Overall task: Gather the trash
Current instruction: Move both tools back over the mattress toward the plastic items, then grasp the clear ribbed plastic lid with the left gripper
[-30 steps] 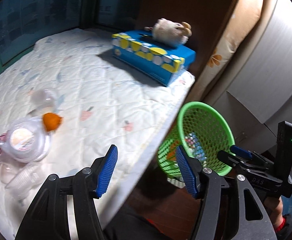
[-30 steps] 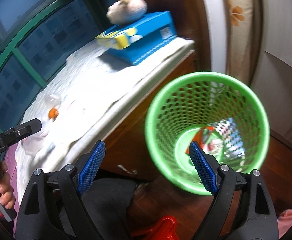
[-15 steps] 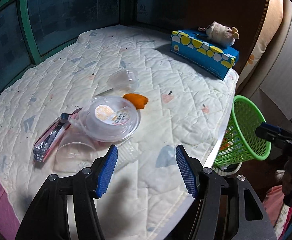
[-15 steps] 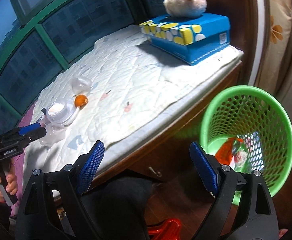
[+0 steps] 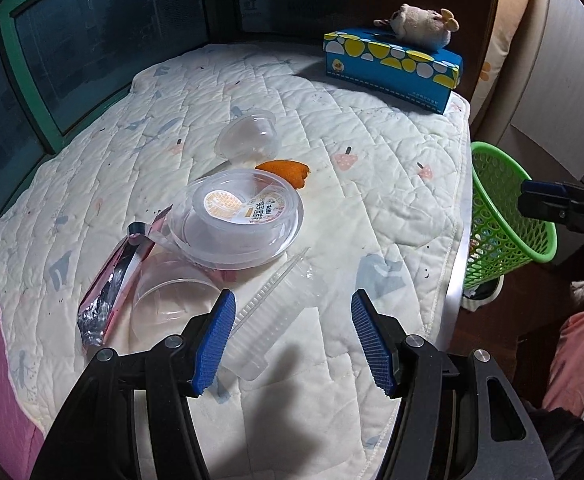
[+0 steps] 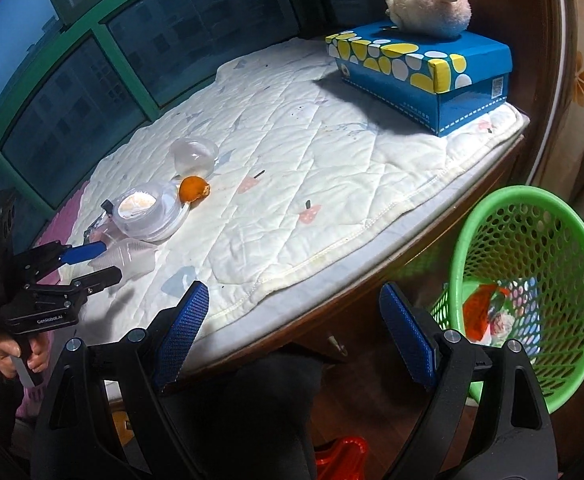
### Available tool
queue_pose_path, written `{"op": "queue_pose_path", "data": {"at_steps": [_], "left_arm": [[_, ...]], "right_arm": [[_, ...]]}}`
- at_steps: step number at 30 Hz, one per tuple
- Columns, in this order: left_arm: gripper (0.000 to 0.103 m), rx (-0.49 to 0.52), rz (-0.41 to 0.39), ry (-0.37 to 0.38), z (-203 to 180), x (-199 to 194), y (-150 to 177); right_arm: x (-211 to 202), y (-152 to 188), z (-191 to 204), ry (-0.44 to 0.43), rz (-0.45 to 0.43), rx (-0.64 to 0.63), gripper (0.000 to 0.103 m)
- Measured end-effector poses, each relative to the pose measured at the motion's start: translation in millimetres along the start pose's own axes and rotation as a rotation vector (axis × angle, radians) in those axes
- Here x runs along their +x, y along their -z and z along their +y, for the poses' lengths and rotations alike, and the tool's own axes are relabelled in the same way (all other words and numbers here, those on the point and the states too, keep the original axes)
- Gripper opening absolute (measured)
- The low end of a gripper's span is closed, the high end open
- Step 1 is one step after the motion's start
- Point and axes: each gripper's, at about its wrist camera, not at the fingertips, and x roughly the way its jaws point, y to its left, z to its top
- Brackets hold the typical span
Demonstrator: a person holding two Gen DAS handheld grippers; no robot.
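Note:
Trash lies on the quilted pad [image 5: 372, 208]: a round clear lidded container [image 5: 238, 222], an orange peel [image 5: 286, 171], a small clear cup [image 5: 248, 136], a foil wrapper [image 5: 110, 286], a clear cup on its side [image 5: 164, 300] and a crushed ribbed plastic cup [image 5: 270, 312]. My left gripper [image 5: 294, 340] is open, just above the crushed cup. My right gripper [image 6: 294, 340] is open and empty, off the pad's edge beside the green mesh basket [image 6: 532, 296], which holds wrappers.
A blue tissue box [image 5: 392, 64] with a plush toy [image 5: 420, 26] on it stands at the pad's far right corner. Green-framed windows [image 5: 52, 80] run along the far side. The basket [image 5: 504, 216] stands on the floor right of the pad.
My left gripper has swung from the basket back over the pad and come down close to the crushed cup. My right gripper has pulled away from the basket toward the pad's edge.

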Motion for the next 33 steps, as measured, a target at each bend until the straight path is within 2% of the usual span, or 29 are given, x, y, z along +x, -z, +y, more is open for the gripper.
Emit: {"op": "queue_pose_path", "data": {"at_steps": [8, 12, 18, 21, 29, 33], "left_arm": [[0.057, 0.0, 0.011, 0.001, 5.2, 7.9, 5.0], [0.038, -0.022, 0.02, 0.02, 7.7, 11.0, 8.7], [0.014, -0.068, 0.005, 0.077, 10.5, 4.6, 13.6], [0.007, -0.087, -0.006, 0.099, 10.3, -0.5, 16.3], [0.006, -0.157, -0.051, 0.161, 12.7, -23.1, 28.7], [0.006, -0.19, -0.089, 0.159, 19.7, -42.9, 32.8]], "right_arm": [[8.0, -0.9, 9.7, -0.012, 0.019, -0.023, 0.087], [12.1, -2.0, 15.4, -0.015, 0.027, -0.039, 0.087], [15.0, -3.8, 23.8, -0.023, 0.031, -0.059, 0.087], [16.8, -4.4, 29.5, -0.03, 0.033, -0.071, 0.087], [23.9, -11.7, 51.7, -0.063, 0.038, -0.124, 0.087], [31.2, -18.6, 68.5, -0.092, 0.04, -0.158, 0.087]]}}
